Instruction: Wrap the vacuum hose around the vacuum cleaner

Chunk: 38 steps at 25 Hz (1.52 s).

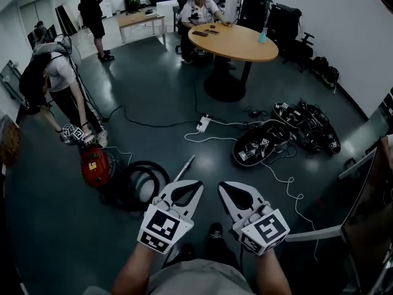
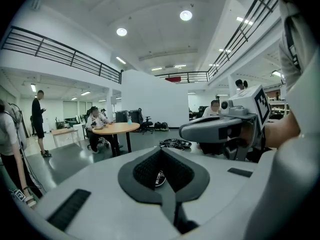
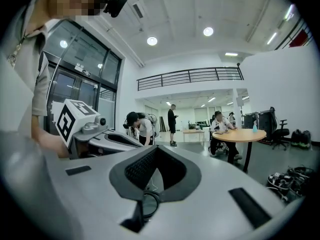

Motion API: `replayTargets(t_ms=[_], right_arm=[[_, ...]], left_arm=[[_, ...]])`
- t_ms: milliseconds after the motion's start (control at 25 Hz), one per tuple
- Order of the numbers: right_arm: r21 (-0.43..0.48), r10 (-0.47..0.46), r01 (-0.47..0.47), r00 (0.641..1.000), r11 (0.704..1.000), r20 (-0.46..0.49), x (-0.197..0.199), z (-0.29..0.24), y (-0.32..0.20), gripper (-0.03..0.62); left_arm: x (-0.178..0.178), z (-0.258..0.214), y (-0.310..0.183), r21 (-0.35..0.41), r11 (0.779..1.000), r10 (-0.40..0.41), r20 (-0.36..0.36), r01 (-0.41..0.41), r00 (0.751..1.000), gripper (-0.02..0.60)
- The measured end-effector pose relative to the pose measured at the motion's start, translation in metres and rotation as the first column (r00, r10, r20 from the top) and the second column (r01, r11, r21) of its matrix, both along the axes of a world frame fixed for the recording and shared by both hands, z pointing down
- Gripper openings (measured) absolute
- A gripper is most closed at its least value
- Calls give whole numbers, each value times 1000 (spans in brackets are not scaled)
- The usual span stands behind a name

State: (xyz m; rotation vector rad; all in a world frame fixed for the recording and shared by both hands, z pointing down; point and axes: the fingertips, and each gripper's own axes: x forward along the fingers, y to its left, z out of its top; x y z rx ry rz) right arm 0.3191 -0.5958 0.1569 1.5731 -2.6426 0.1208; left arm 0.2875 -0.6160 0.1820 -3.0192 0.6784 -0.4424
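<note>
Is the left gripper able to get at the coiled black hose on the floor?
Probably, once lowered: nothing visible blocks the left gripper from the coiled black hose. Its jaws are shut, so they must open first.

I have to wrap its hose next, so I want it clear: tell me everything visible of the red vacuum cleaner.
The vacuum cleaner is a red canister, glossy like plastic, with a yellow mark on top and dark trim. It sits on the dark floor at the left of the head view. Its black hose lies in loose coils beside it, a pale wand past them. Another person bends over it, reaching down; contact cannot be told.
</note>
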Motion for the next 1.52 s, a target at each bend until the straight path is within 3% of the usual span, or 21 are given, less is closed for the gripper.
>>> replayTargets(t_ms=[400, 1520], right_arm=[[47, -15, 15, 1000, 999, -9, -11, -16, 19, 5], [74, 16, -15, 1000, 997, -8, -4, -29, 12, 5]], left_arm=[[-5, -16, 22, 40, 999, -14, -14, 15, 1000, 8], [-4, -16, 17, 31, 999, -17, -35, 18, 999, 8]])
